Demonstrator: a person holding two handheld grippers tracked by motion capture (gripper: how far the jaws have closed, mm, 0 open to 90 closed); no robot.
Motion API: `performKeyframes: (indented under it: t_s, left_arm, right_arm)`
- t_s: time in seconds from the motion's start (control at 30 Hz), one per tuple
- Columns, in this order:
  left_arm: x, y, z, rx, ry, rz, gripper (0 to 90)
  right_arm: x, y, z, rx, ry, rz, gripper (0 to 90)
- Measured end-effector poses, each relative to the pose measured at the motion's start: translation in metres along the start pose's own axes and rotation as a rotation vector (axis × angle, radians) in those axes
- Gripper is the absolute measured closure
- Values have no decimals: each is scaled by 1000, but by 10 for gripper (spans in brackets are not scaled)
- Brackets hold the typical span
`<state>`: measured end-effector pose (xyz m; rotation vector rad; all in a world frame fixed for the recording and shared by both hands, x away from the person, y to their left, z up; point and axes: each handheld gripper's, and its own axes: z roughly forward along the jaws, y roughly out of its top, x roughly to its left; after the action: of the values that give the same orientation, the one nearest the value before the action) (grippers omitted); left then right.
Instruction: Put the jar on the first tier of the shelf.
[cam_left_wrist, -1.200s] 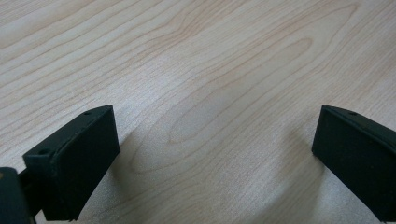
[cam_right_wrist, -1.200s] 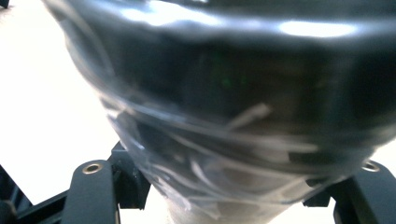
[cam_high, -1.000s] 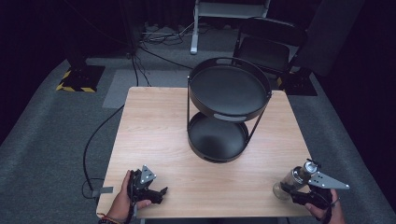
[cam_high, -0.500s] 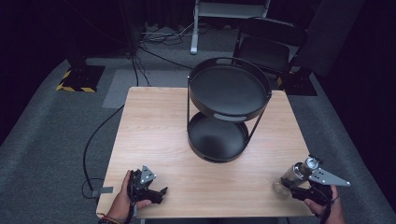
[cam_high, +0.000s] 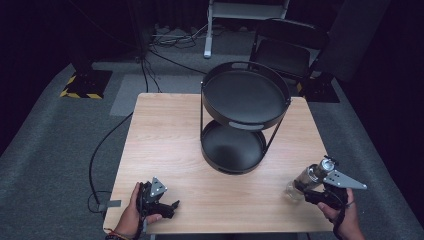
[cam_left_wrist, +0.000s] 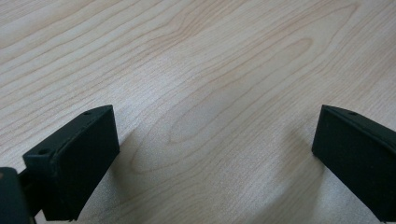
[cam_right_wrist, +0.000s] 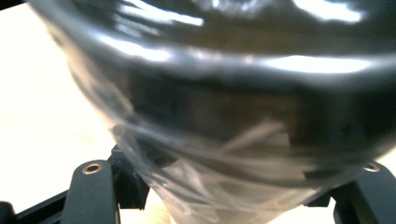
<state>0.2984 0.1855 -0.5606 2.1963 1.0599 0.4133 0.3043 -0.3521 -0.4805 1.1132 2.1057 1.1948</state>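
The clear glass bottle with a silvery metal cap (cam_high: 311, 177) sits in the right gripper (cam_high: 320, 192), at the near right corner of the light wooden table (cam_high: 165, 135). Its jaws are clamped on the glass body, and in the right gripper view the transparent wall (cam_right_wrist: 224, 140) bulges between the two black jaws. In the high view the bottle leans, base toward the table and cap tilted up and to the right, and whether the base is clear of the wood is hard to tell.

The left gripper (cam_high: 159, 202) rests low at the near left edge with its jaws spread wide and nothing between them; the left gripper view shows bare wood grain (cam_left_wrist: 210, 93) in the gap.

The step in hand looks like carrying the bottle toward the black two-tier round metal tray stand (cam_high: 242, 120) that stands farther back, about mid-table. To do it well, I would keep the clamp firm, since smooth glass may slip, and bring the bottle upright before travelling. The lower tray (cam_high: 232, 150) is nearer but lies under the upper tray's (cam_high: 245, 95) rim and between thin slanted struts, so the approach should come in low through the open front gap. The upper tray calls for a clear lift over its raised rim.
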Motion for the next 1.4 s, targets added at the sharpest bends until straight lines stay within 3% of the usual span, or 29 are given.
performKeyframes:
  t_s: [0.83,1.4]
  left_arm:
    - [0,0,0,0,0,0,4]
    - [0,0,0,0,0,0,4]
  right_arm:
    - [27,47,44,-44,41,-35,342]
    - [34,65,68,-96,39,-2,342]
